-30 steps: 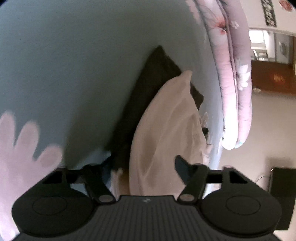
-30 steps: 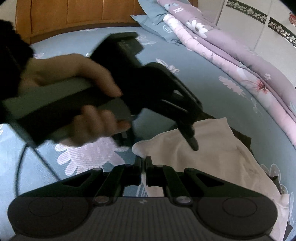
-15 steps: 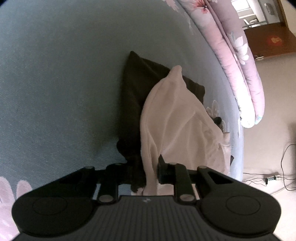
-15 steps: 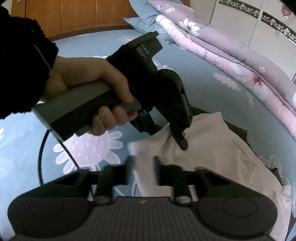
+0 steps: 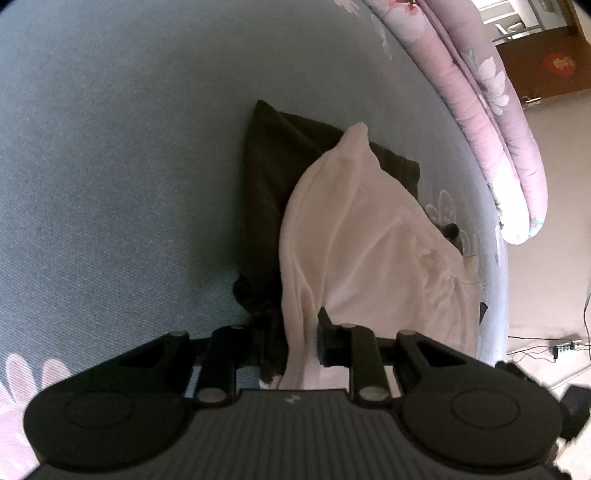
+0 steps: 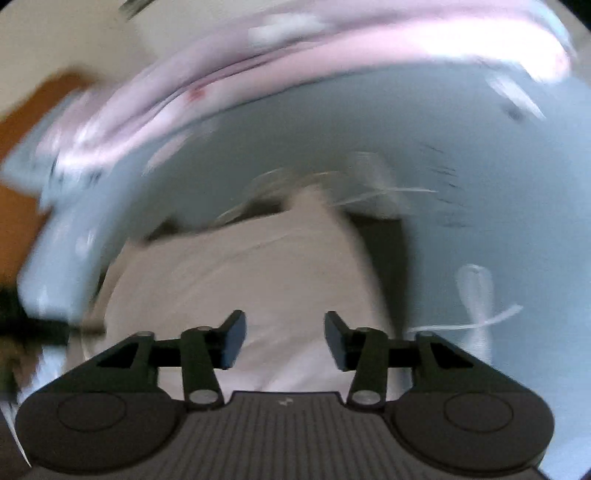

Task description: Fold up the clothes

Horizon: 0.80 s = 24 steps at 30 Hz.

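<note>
While left gripper (image 5: 295,343) pinches white garment (image 5: 369,251), right gripper (image 6: 282,339) gapes empty.

Left wrist view is dim but sharp, soft daylight coming from the doorway (image 5: 524,22) top right, bedsheet (image 5: 110,184) bowed by fisheye. Right wrist view is badly motion-smeared, quilt (image 6: 295,48) blown out pink, only the gripper (image 6: 284,339) crisp.

A wide bed (image 5: 110,166) in a grey-blue sheet with pale flowers fills the room. A pink floral quilt (image 5: 517,147) lies rolled along its edge. Beyond it are a pale floor (image 5: 546,295), trailing cables (image 5: 546,345) and reddish-brown wooden furniture (image 5: 546,66).
</note>
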Each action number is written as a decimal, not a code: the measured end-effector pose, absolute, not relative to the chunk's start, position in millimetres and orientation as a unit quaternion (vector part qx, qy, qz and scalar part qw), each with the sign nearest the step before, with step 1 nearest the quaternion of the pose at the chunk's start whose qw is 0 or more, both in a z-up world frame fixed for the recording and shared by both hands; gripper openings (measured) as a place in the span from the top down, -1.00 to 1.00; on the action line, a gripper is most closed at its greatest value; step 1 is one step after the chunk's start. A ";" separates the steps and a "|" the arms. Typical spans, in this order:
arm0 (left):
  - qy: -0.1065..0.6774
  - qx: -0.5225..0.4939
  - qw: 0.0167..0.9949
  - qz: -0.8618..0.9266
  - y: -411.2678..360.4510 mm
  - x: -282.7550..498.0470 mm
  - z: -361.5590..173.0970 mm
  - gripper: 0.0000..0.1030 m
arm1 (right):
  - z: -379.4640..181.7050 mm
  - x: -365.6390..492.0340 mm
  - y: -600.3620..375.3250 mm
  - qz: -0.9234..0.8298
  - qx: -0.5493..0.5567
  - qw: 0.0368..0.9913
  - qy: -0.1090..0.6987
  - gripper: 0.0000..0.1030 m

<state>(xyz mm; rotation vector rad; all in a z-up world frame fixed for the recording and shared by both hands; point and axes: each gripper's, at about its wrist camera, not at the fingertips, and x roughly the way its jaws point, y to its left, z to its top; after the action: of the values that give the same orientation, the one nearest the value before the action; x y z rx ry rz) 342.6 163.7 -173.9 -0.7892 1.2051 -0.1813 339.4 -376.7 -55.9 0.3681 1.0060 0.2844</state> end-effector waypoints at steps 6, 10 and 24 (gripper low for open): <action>0.557 -0.348 0.751 -0.075 160.8 343.1 -169.9 0.52 | -118.9 375.7 -458.4 0.123 0.316 0.783 0.521 -0.09; 0.560 -0.347 0.749 -0.070 158.1 345.1 -170.6 0.50 | -142.0 380.3 -475.4 0.152 0.376 0.753 0.518 -0.10; 0.570 -0.322 0.753 -0.064 150.5 351.0 -165.4 0.48 | -157.9 399.2 -465.4 0.253 0.386 0.711 0.531 -0.10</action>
<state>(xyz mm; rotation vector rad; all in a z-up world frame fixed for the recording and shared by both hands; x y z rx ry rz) 351.0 150.5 -165.4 -0.7032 1.2435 -0.1386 399.2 -465.4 -157.9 0.8563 1.1789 0.5606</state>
